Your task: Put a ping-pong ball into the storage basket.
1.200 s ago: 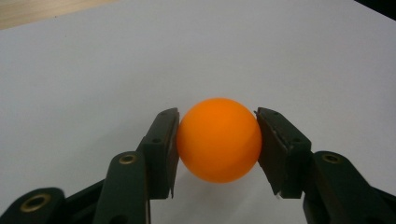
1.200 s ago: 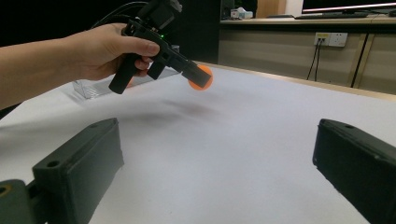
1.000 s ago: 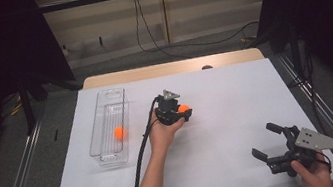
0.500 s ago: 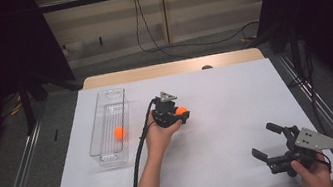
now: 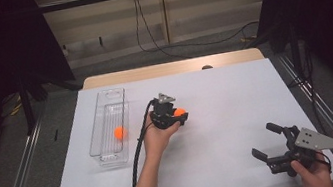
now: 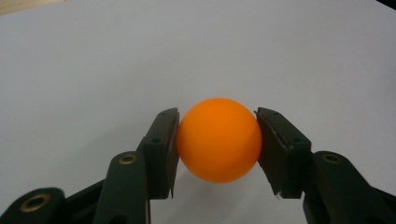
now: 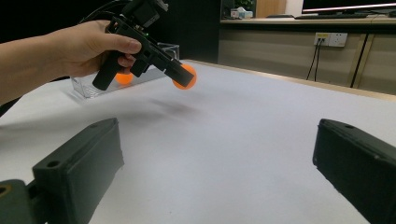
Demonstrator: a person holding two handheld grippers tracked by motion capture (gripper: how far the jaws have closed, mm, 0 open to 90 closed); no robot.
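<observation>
My left gripper (image 5: 180, 113) is shut on an orange ball (image 5: 179, 112) and holds it a little above the white table, near the middle. In the left gripper view the ball (image 6: 218, 139) sits squarely between both black pads. A second orange ball (image 5: 119, 133) lies inside the clear plastic tray (image 5: 105, 103), to the left of that hand. My right gripper (image 5: 264, 139) stands open near the front right corner, nothing between its jaws. From the right gripper view, the left gripper (image 7: 180, 74) and its ball (image 7: 184, 76) hang over their shadow.
The white sheet (image 5: 235, 92) covers the table from the tray to the right edge. A black cable (image 5: 138, 153) trails from the left gripper along the forearm. Metal rails (image 5: 20, 172) run along both sides. Dark curtains stand beyond the table.
The left gripper, still holding the ball, has shifted slightly left toward the tray. The right gripper has kept still.
</observation>
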